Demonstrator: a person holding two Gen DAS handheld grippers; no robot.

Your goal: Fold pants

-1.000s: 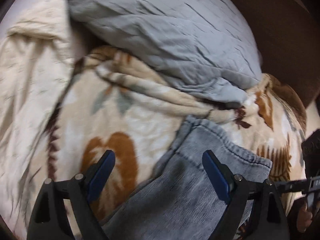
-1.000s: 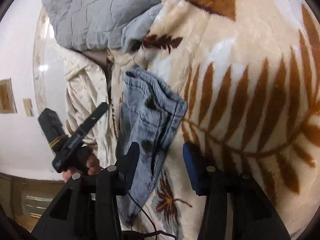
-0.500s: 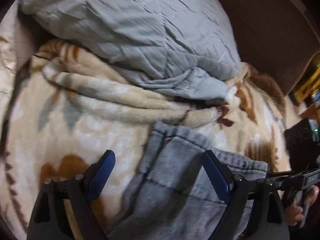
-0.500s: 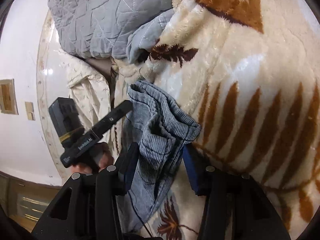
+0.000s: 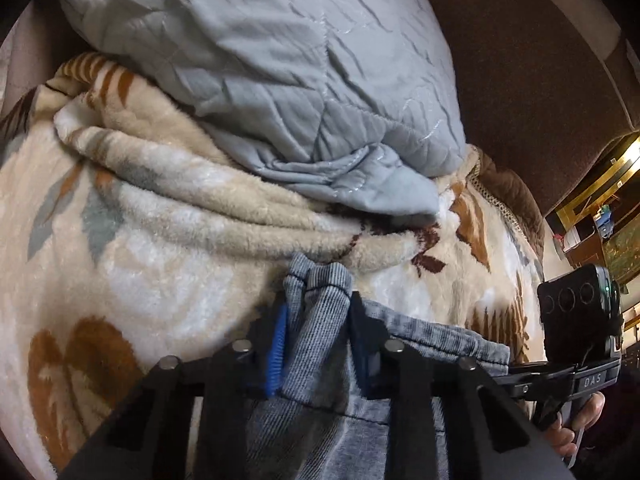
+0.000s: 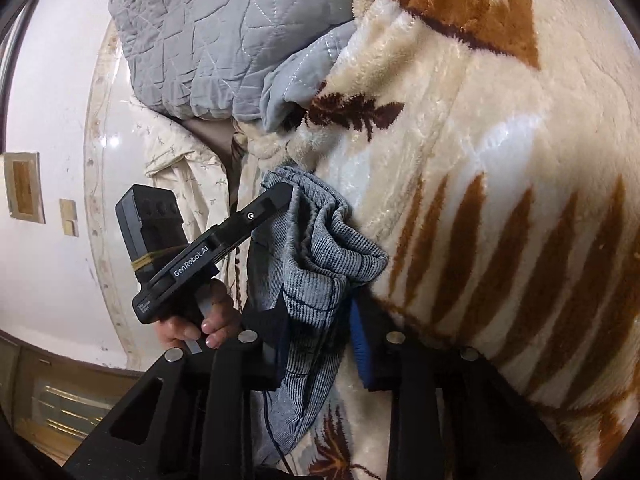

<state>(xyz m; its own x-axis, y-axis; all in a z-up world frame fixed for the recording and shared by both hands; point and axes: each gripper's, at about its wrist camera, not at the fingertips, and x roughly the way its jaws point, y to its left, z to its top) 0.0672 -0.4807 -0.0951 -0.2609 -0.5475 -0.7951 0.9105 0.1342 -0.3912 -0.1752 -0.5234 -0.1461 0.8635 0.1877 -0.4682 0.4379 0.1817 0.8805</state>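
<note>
Your left gripper [image 5: 316, 336] jaws just closed, pinching bunched grey pants [image 5: 320, 320], your right gripper [image 6: 316, 344] likewise clamped on the pants' edge, fleece blanket [image 6: 500, 160] underneath

Grey ribbed pants [image 5: 320, 344] are lying bunched on a cream, leaf-patterned blanket [image 5: 132, 272]. One end is puckering upward into narrow vertical folds; the other end [image 6: 320, 264] is gathering into a rumpled mound, with fabric trailing down the blanket.

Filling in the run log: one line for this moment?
left hand-held gripper: just closed on pants | right hand-held gripper: just closed on pants | surface: blanket
</note>
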